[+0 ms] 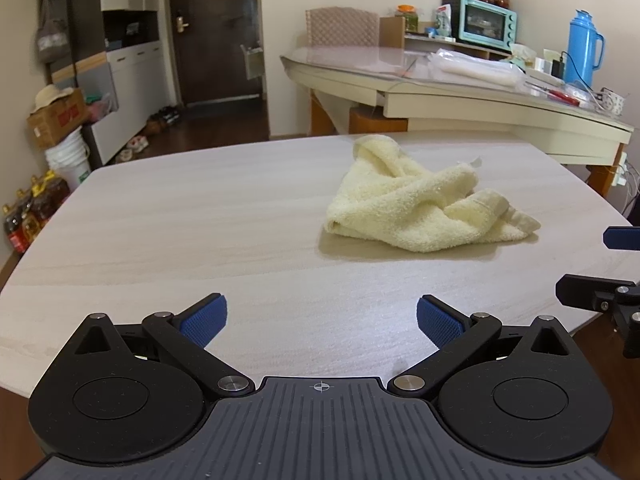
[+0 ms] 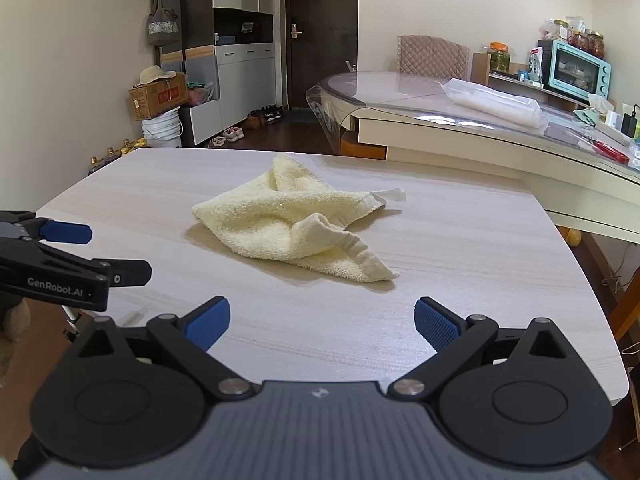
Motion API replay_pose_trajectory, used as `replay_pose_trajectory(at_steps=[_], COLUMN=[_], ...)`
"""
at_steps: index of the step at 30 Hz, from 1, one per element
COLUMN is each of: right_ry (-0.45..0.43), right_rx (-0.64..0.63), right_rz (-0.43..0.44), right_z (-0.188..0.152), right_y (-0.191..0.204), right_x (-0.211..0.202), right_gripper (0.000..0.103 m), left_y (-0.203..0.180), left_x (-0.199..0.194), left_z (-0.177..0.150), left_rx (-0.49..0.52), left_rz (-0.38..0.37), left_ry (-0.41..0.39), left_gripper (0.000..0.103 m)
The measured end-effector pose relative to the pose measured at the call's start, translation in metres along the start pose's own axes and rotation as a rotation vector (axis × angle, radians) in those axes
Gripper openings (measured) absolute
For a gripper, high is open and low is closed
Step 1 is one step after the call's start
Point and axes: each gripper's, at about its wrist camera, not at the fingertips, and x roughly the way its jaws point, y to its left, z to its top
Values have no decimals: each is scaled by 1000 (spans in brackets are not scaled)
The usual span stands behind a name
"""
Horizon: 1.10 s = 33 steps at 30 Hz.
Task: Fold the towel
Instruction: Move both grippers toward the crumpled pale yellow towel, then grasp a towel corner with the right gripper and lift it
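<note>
Pale wood-grain table (image 1: pixel 168 216), rounded corners. Cream towel (image 1: pixel 420 200) crumpled in a loose heap on top, toward the far half, unfolded; small white tag (image 2: pixel 390 194) sticking out at far right edge. From the right wrist view, towel (image 2: pixel 296 220) seen with a hemmed corner trailing toward the near right.

Left gripper (image 1: pixel 322 318) low over near table edge, fingers spread wide, blue pads (image 1: pixel 206 320) well apart, nothing between. Towel ahead and to the right, not touched.

Right gripper (image 2: pixel 322 318) likewise low over near edge, fingers released, pads (image 2: pixel 434 324) wide apart, empty. Towel ahead, slightly left, apart from fingertips.

Each gripper visible at the margin of the other's view: right one at far right edge of left view, left one at far left of right view, lettered "GenRobot.AI".

Behind: second table (image 1: pixel 460 96) with glass top, cluttered. Teal oven (image 1: pixel 486 24) on a shelf there, jars on top. Blue flask (image 1: pixel 584 48) at right end. Red-handled tool (image 2: pixel 610 152) near table edge; a plastic-wrapped bundle (image 2: pixel 492 106) lying flat. Quilted chair back (image 1: pixel 342 26) beyond.

Dark door (image 2: pixel 320 28) at far wall, shoes (image 2: pixel 266 114) on floor beside. Grey and white cabinet (image 2: pixel 236 88) left of door, bag (image 2: pixel 162 22) hung on hook. Cardboard box (image 2: pixel 158 96) with straw hat atop, on a white bucket (image 2: pixel 162 130). Oil bottles (image 1: pixel 32 204) on floor at left.
</note>
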Motion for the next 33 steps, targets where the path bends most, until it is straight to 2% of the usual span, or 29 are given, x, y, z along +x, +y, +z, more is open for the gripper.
replay_pose_trajectory(at_steps=[24,33], right_ry=[12,-13], right_rx=[5,-22], right_rz=[2,2], right_z=[5,22], right_y=[-1,-3], right_x=[9,21], right_gripper=[100,100], left_y=[-1,2], left_x=[8,16], left_z=[3,9], left_rx=[4,14], left_rz=[-6,-4], left_ry=[1,-2], left_gripper=[103,103])
